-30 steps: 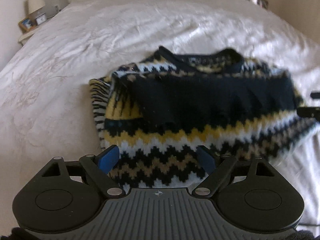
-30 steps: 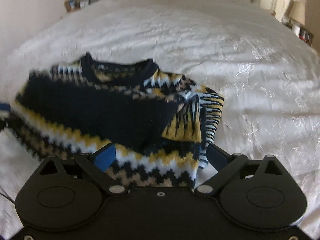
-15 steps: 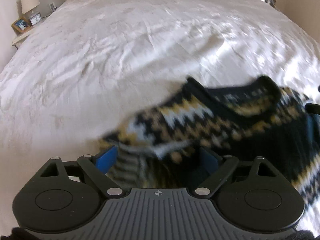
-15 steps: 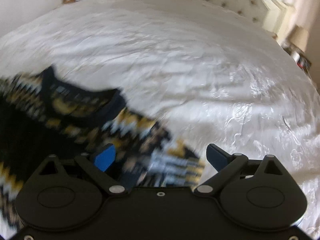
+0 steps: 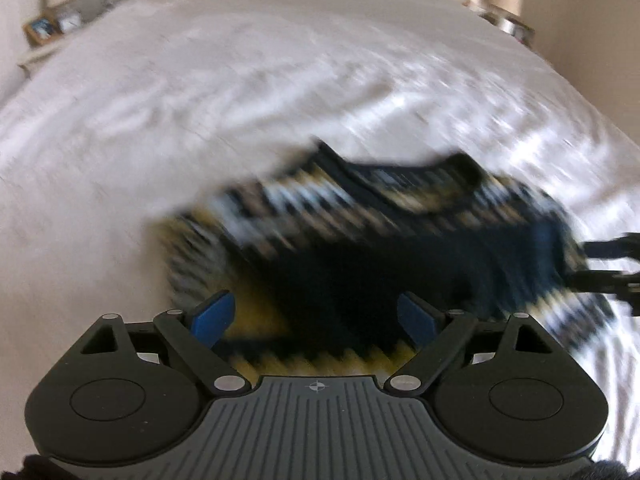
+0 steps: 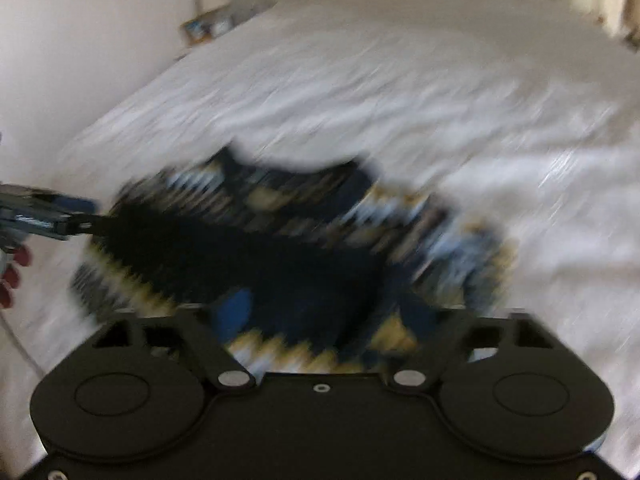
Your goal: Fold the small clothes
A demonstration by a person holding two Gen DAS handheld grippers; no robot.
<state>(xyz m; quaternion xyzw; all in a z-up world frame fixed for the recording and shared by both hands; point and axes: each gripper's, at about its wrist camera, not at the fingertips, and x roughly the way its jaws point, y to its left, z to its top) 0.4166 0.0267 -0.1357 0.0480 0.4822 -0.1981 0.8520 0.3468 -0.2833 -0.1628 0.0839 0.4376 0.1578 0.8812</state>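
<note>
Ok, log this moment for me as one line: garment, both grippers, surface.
sweater: partly folded, on bed | left gripper: open over near edge | right gripper: closing, knit between jaws, grip unclear | frames blurred

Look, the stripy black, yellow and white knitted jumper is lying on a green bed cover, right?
Not quite: the bed cover is white, not green, as the left wrist view shows. The stripy black, yellow and white knitted jumper is lying on it, as you said.
</note>
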